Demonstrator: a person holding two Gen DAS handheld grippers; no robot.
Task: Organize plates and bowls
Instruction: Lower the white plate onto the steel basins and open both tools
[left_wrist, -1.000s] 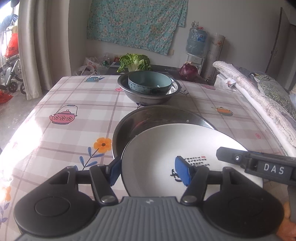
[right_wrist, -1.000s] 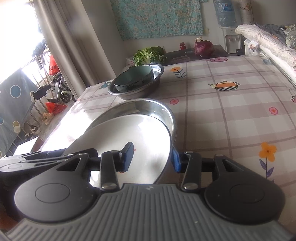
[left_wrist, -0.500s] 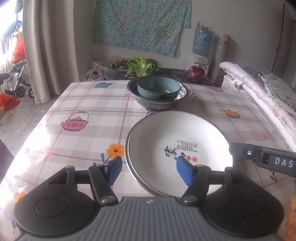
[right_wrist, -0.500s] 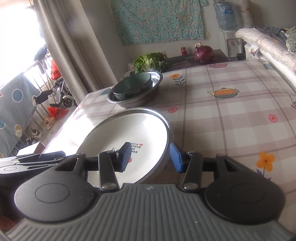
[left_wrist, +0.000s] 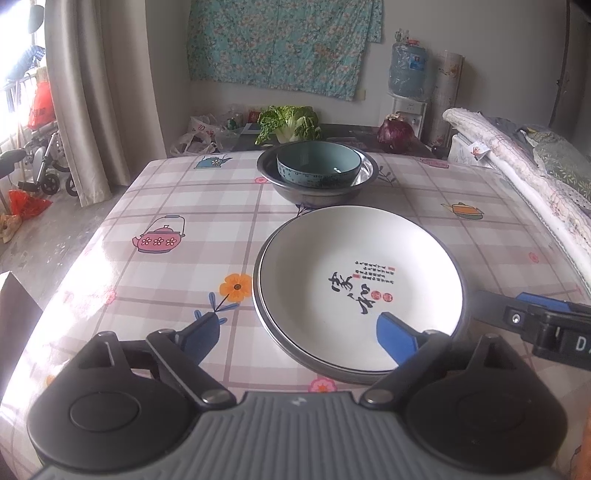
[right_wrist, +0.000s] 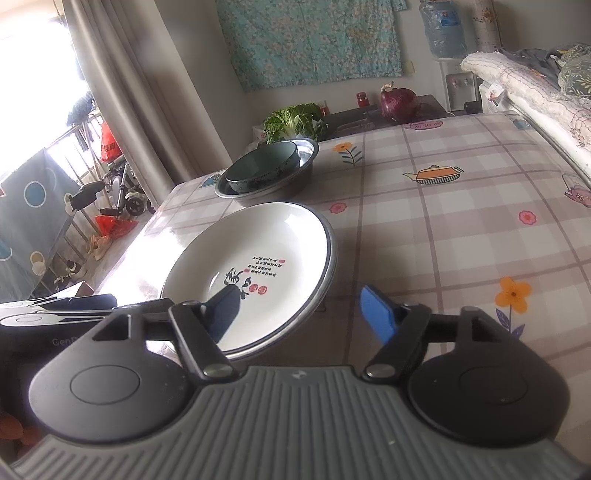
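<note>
A white plate (left_wrist: 354, 280) with black calligraphy lies flat inside a shallow steel plate (left_wrist: 263, 317) on the table; both also show in the right wrist view, the white plate (right_wrist: 258, 258) and the steel rim (right_wrist: 325, 288). Behind them a teal bowl (left_wrist: 318, 162) sits in a steel basin (left_wrist: 291, 192), seen too from the right as bowl (right_wrist: 262, 168) and basin (right_wrist: 299, 173). My left gripper (left_wrist: 299, 338) is open over the plates' near-left rim, holding nothing. My right gripper (right_wrist: 301, 312) is open at their near-right rim, holding nothing.
The table wears a plaid cloth (left_wrist: 177, 206) with teapots and flowers. Cabbage (left_wrist: 288, 123) and a purple cabbage (left_wrist: 395, 131) sit on a dark stand beyond the far edge. Folded bedding (left_wrist: 524, 173) lines the right side. The left table edge drops to the floor.
The white plate was tilted and held between both grippers; it has dropped flat into the steel plate. Both grippers have opened wide and pulled back and up.
</note>
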